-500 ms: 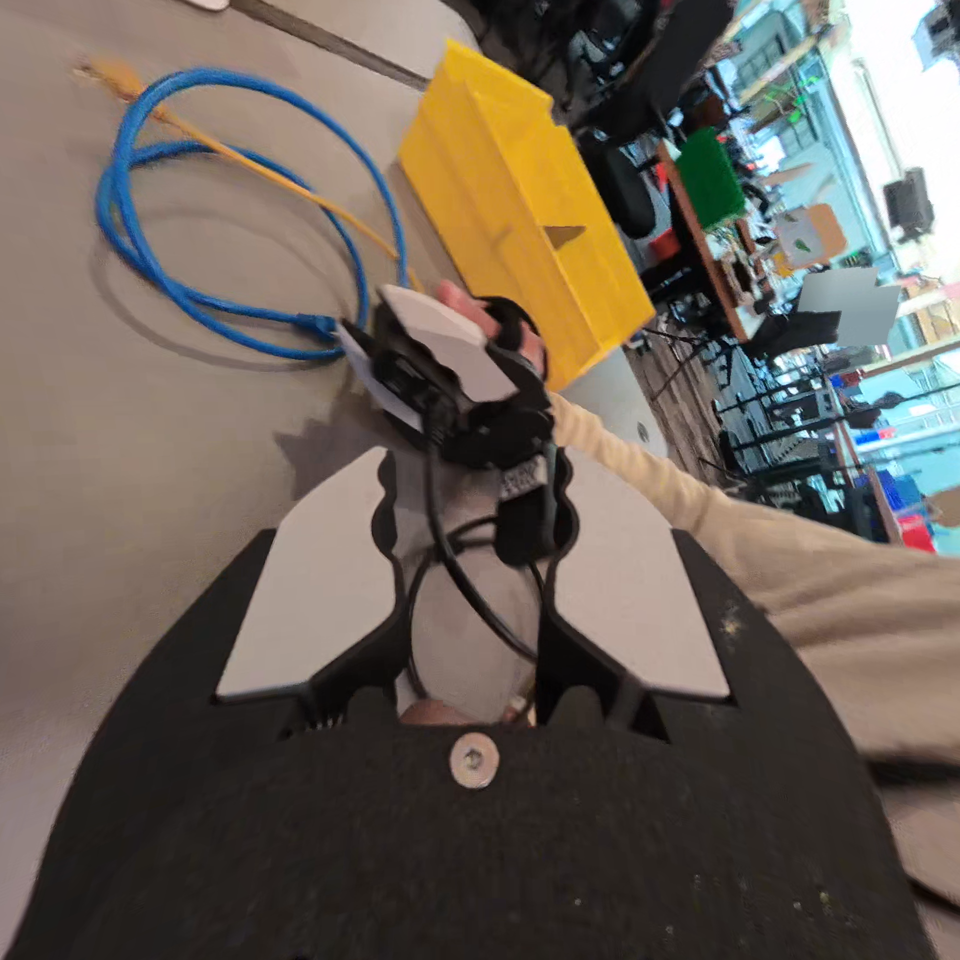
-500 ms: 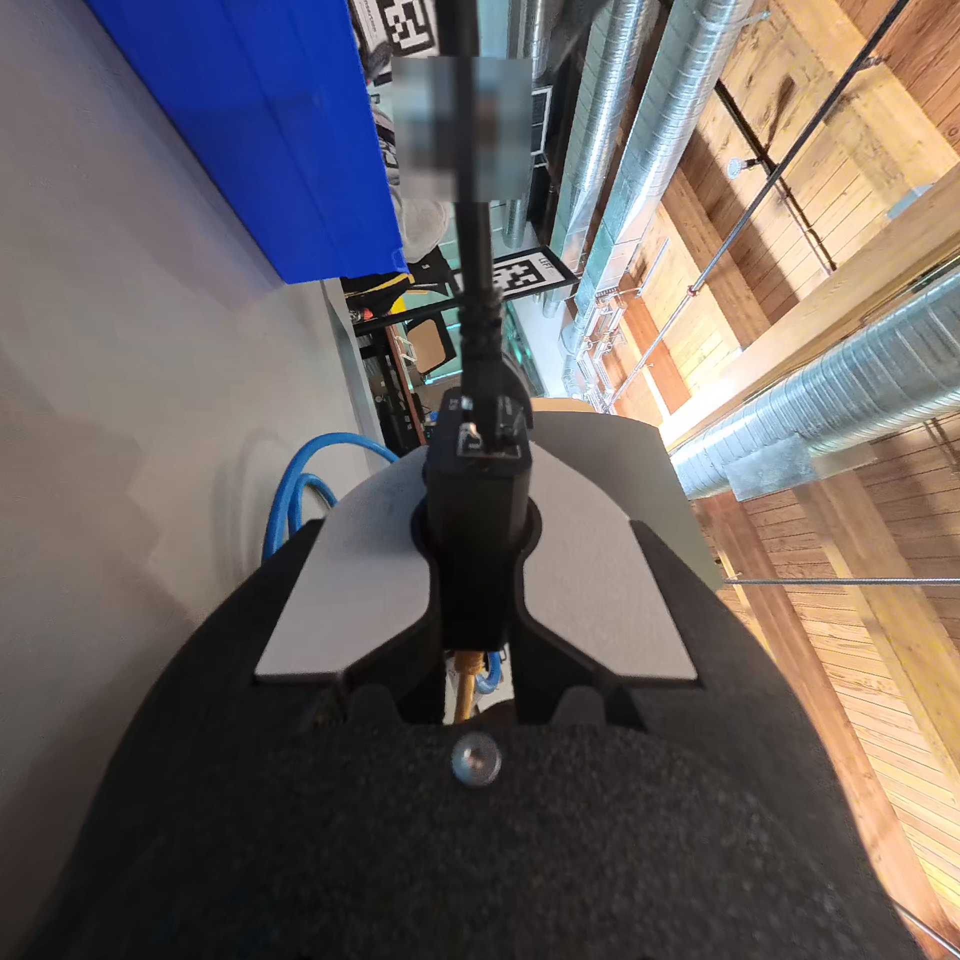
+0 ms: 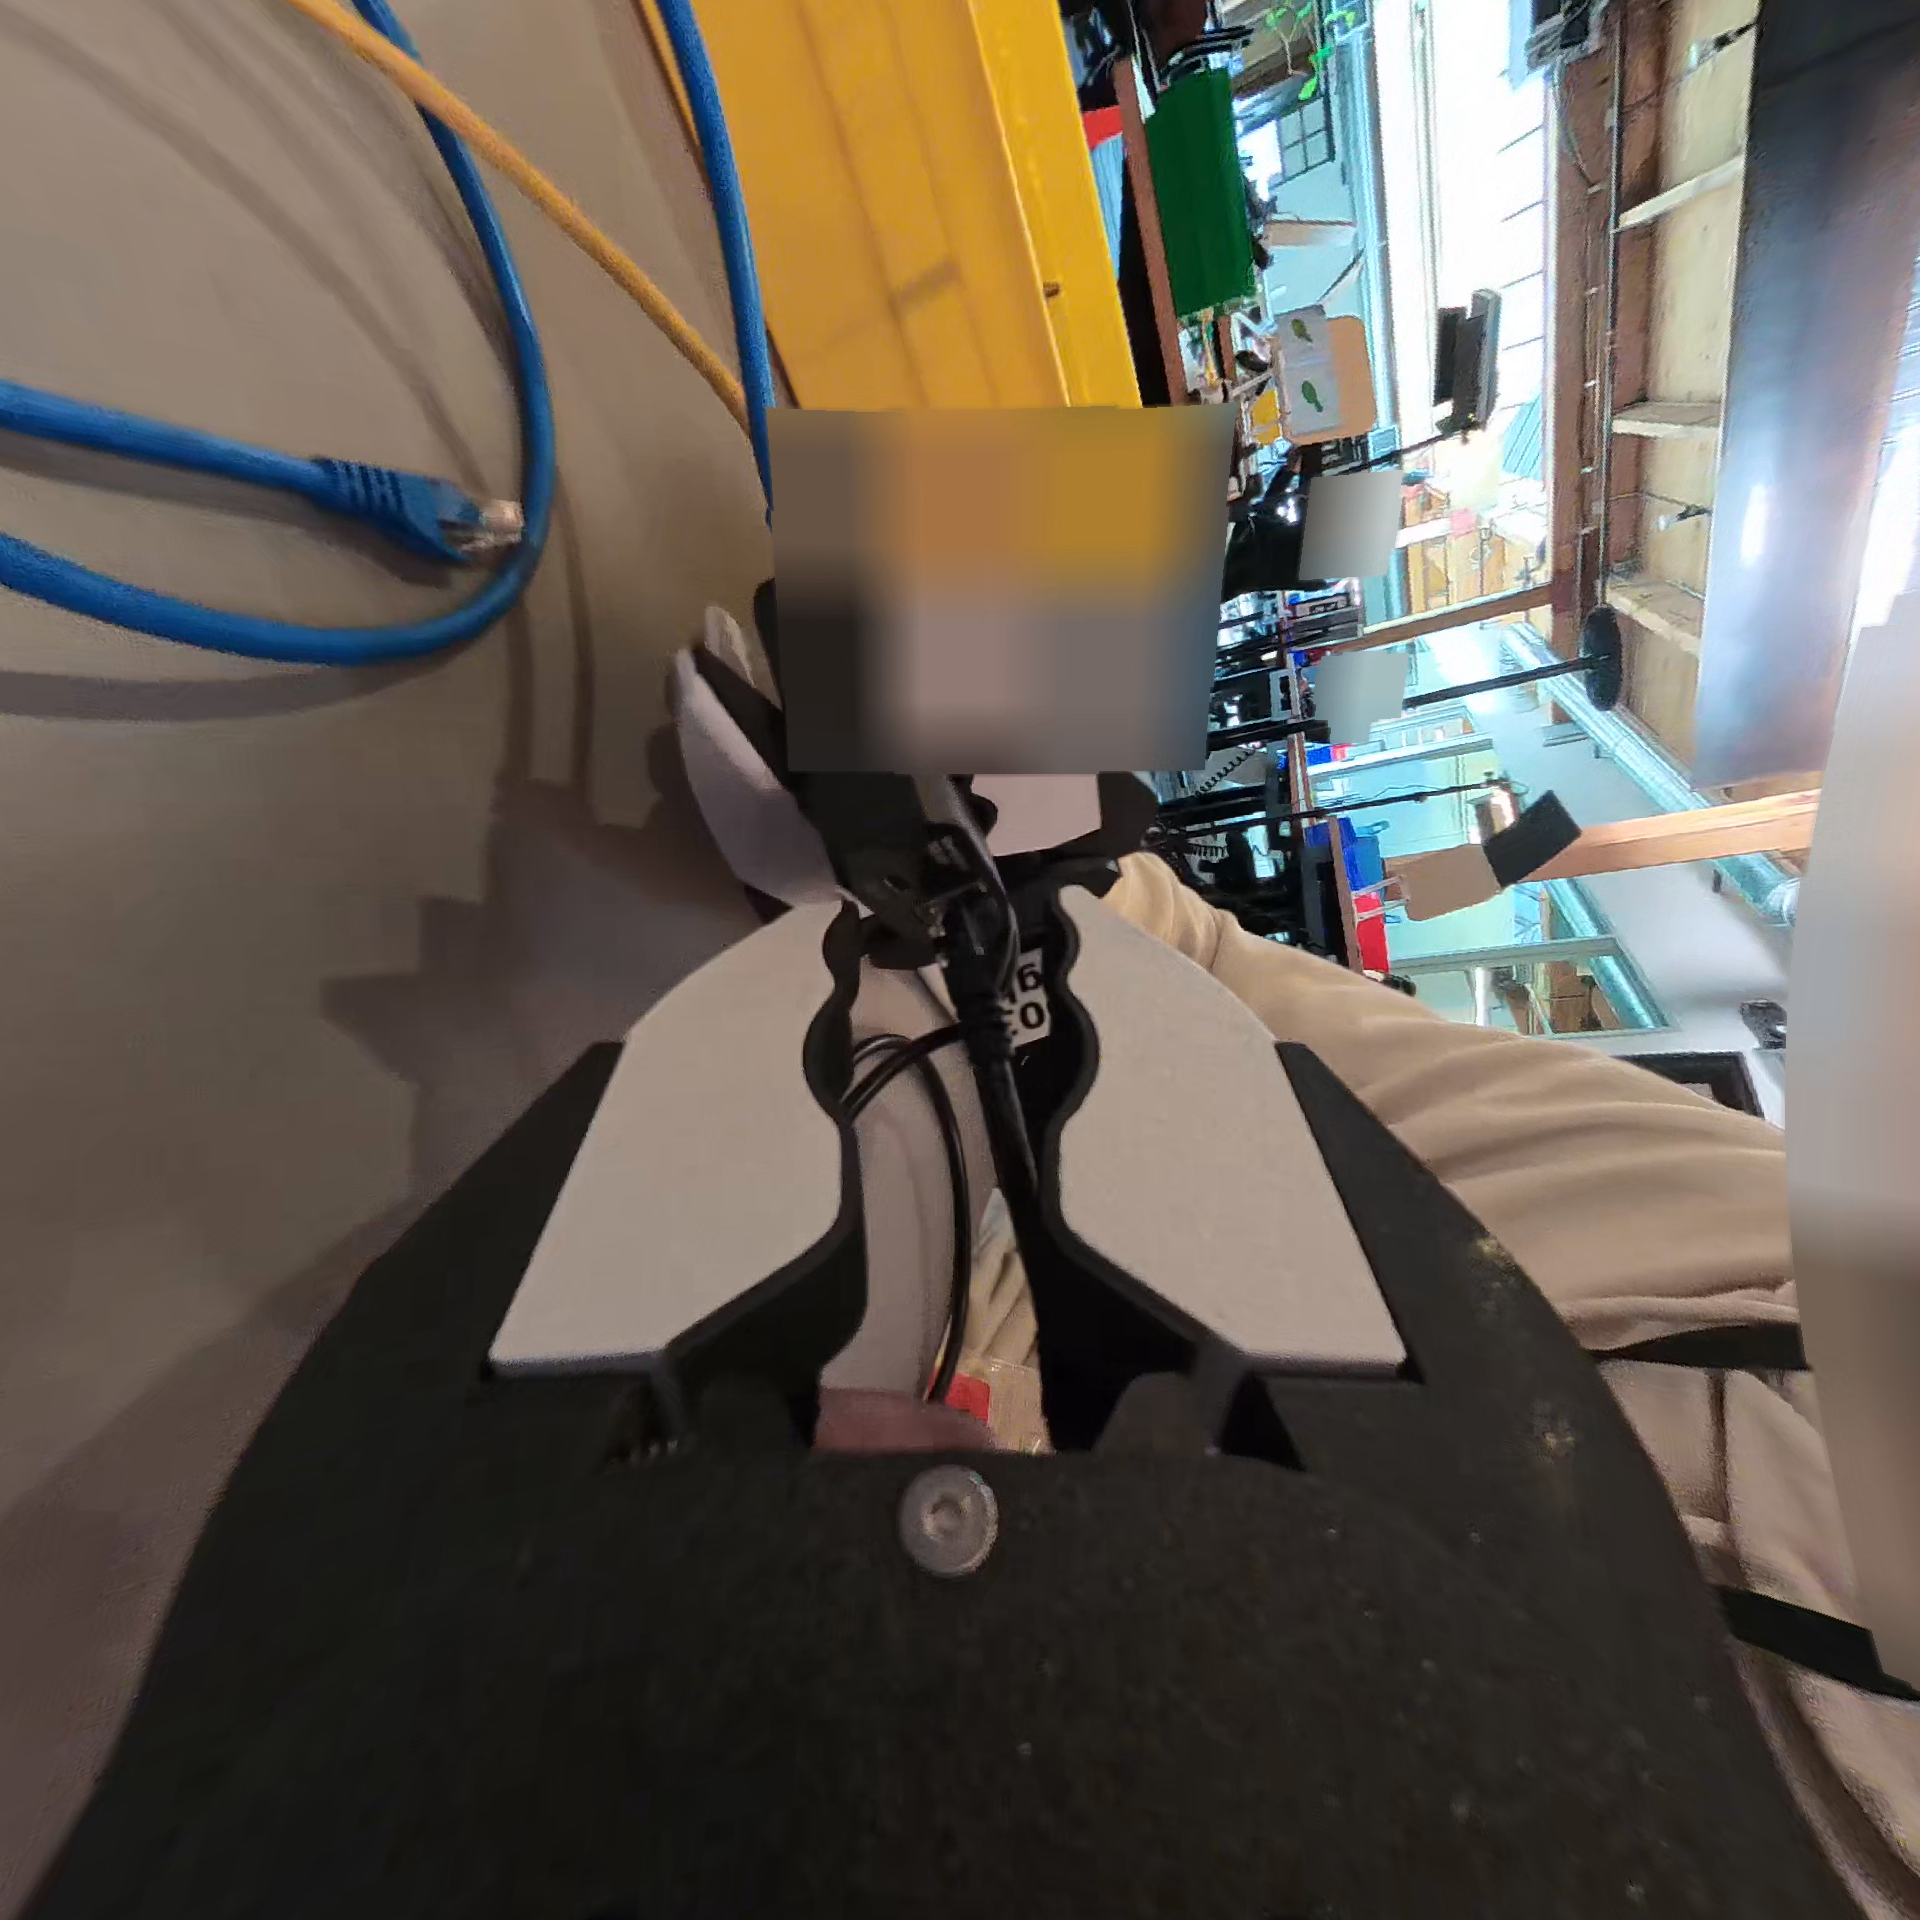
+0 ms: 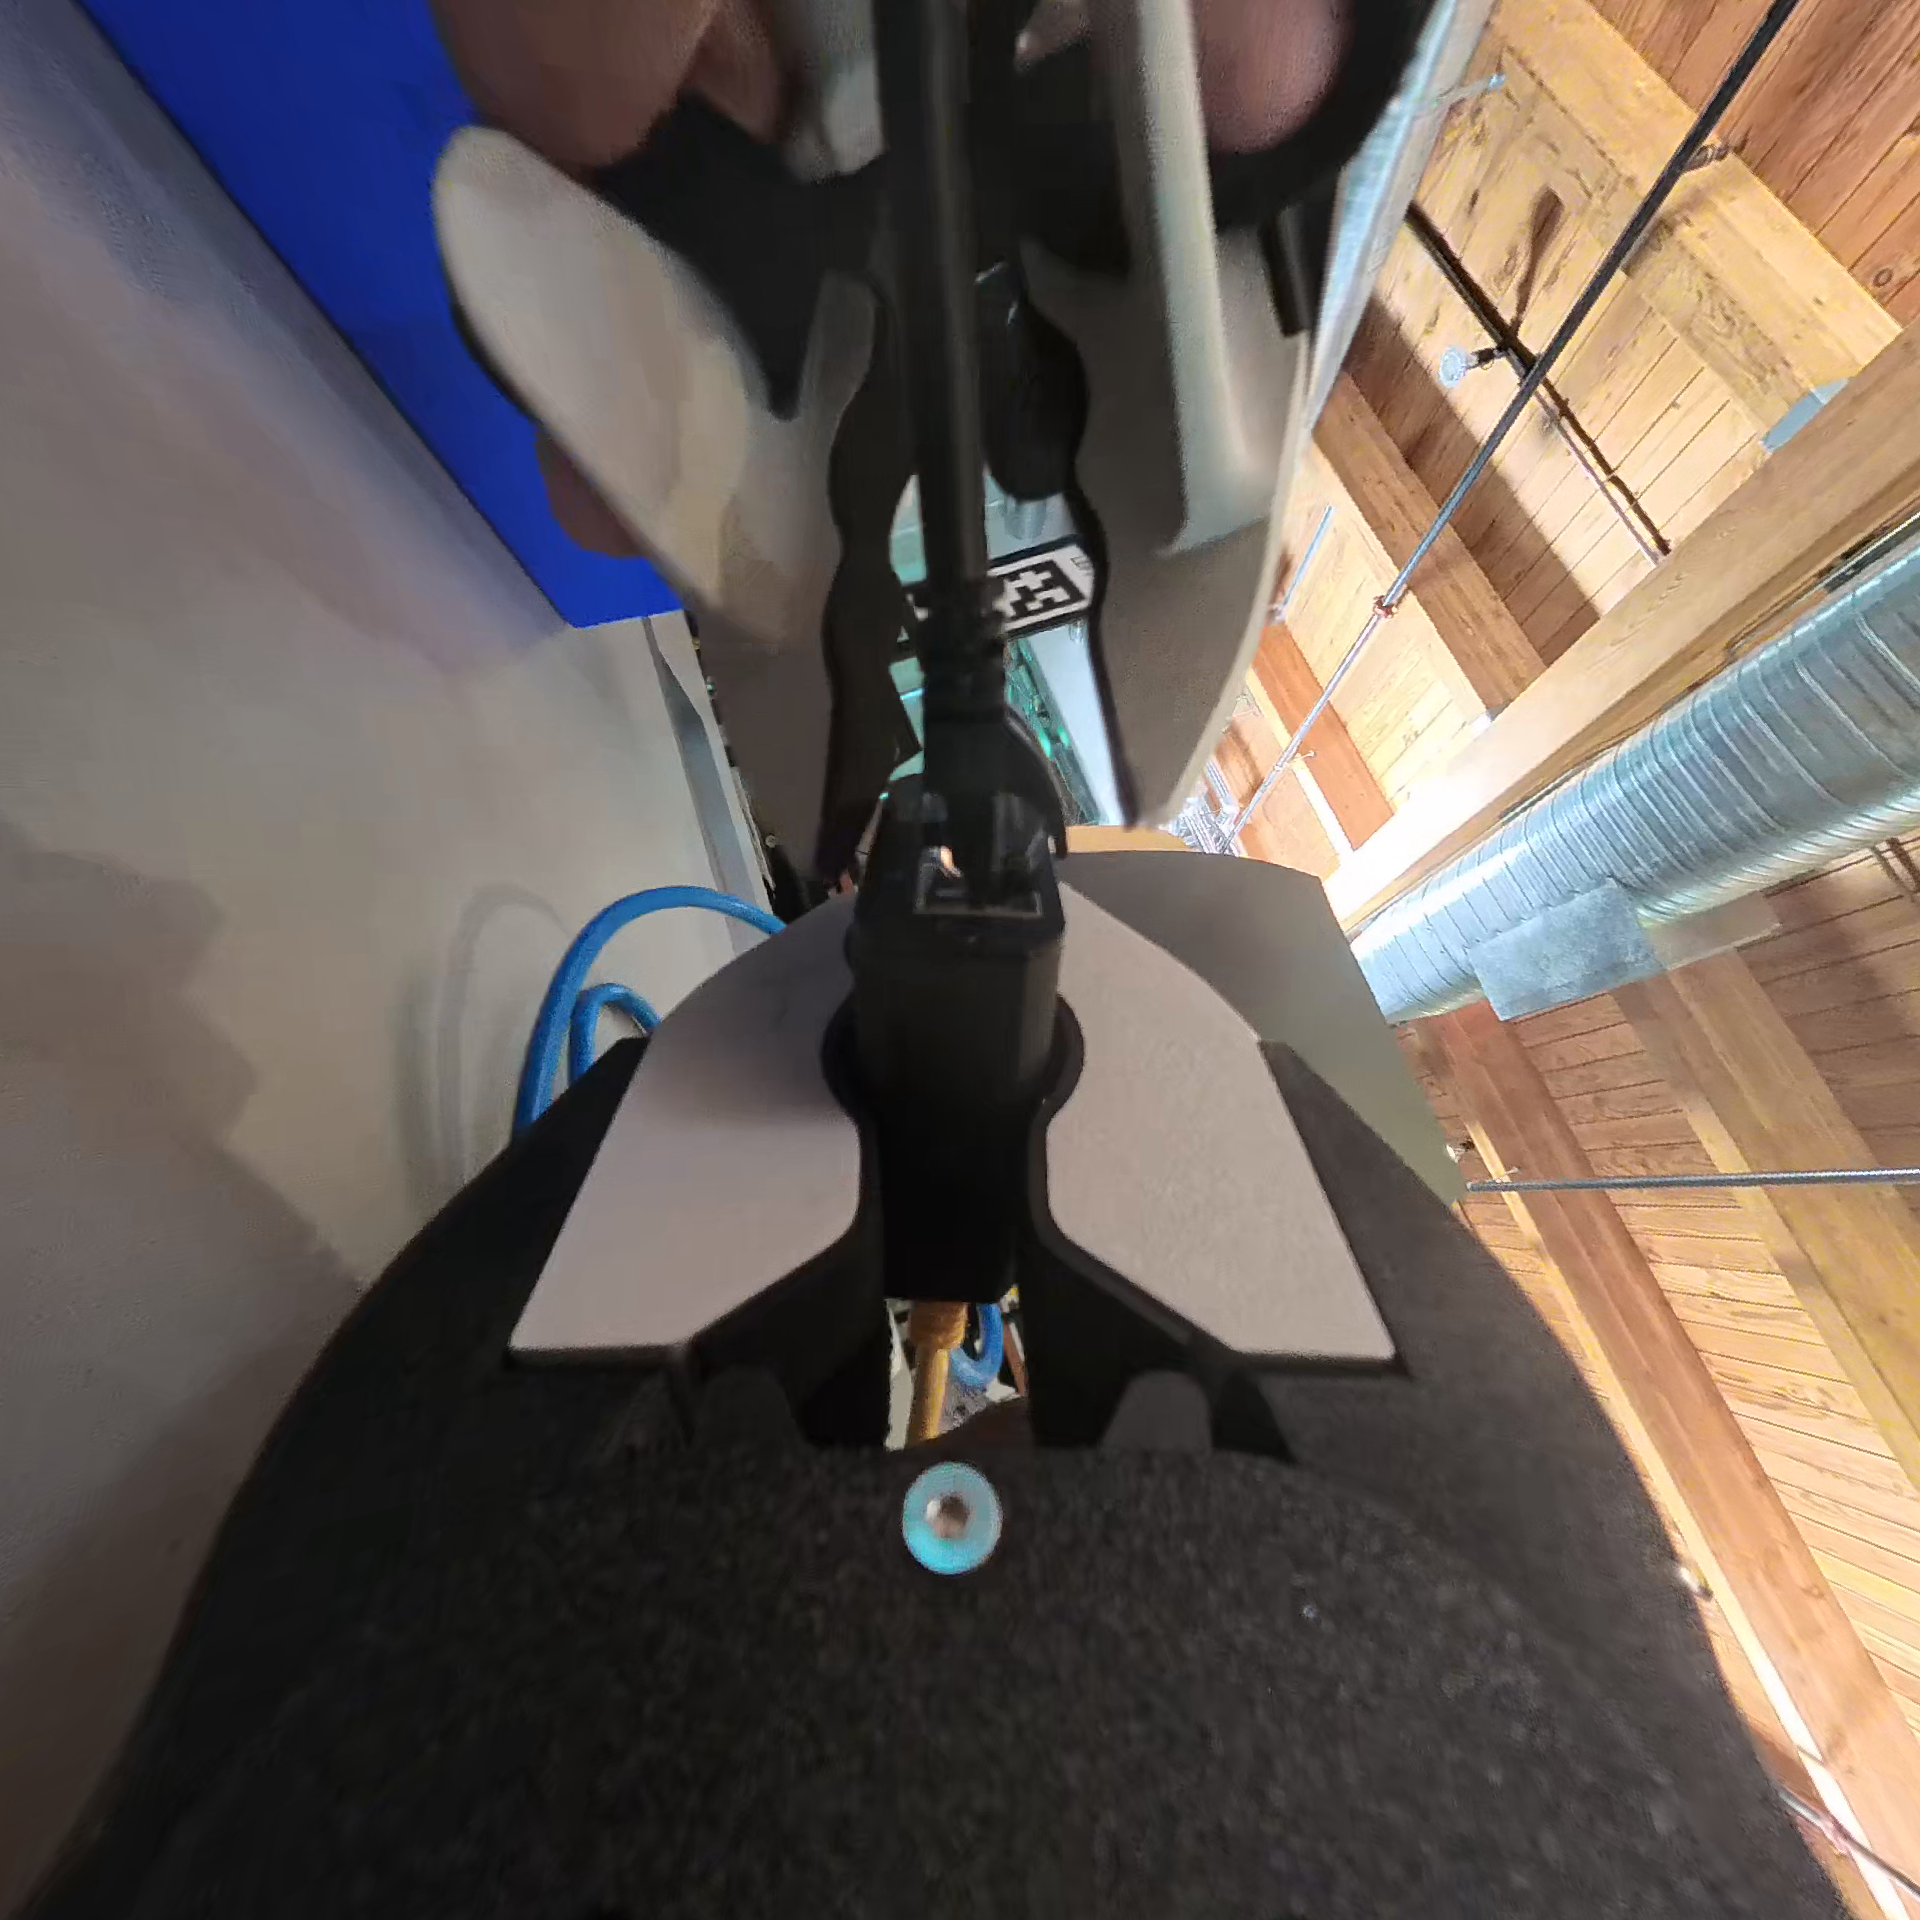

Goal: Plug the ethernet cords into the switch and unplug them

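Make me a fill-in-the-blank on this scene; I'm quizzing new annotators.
The right gripper is shut on the black ___. The loose plug on the table is ___. The bin in the left wrist view is ___.
Missing: switch; blue; yellow.

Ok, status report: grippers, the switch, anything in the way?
Right gripper shut on switch. Left gripper open, straddling black cord plugged into the switch. Blue plug loose on table, out of the way.
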